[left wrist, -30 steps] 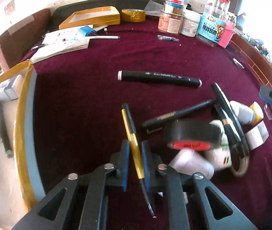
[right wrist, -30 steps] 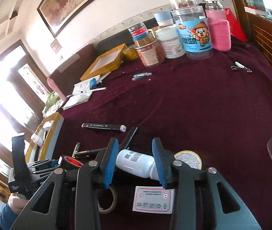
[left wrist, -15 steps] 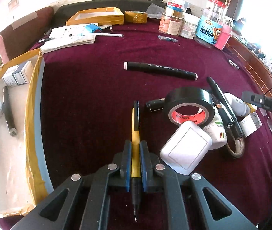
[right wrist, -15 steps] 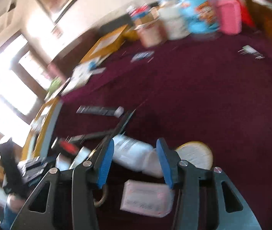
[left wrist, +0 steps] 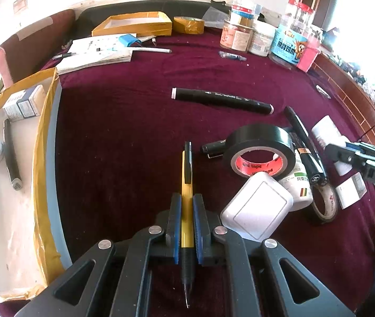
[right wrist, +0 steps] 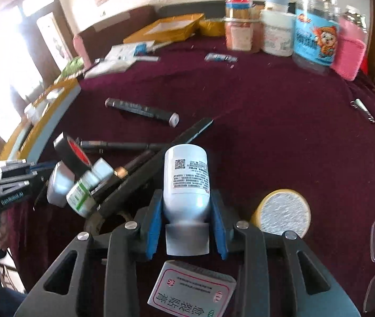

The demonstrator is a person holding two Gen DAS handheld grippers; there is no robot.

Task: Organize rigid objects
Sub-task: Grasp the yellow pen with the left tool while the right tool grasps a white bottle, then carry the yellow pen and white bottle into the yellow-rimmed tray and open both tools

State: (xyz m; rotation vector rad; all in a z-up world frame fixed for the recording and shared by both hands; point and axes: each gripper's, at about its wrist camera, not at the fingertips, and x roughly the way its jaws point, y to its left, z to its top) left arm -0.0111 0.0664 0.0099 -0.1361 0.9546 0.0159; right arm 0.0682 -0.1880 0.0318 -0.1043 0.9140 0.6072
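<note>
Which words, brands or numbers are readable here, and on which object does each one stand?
"tape": red core of the black tape roll.
"DAS": the right gripper, seen from the left wrist.
Chanel double-C logo: black cosmetic tube.
White bottle and flat medicine box: print too small or blurred.

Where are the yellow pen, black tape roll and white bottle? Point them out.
yellow pen (left wrist: 186, 198): left wrist view, yellow barrel.
black tape roll (left wrist: 259, 134): left wrist view, outer band.
white bottle (right wrist: 186, 177): right wrist view, label.
</note>
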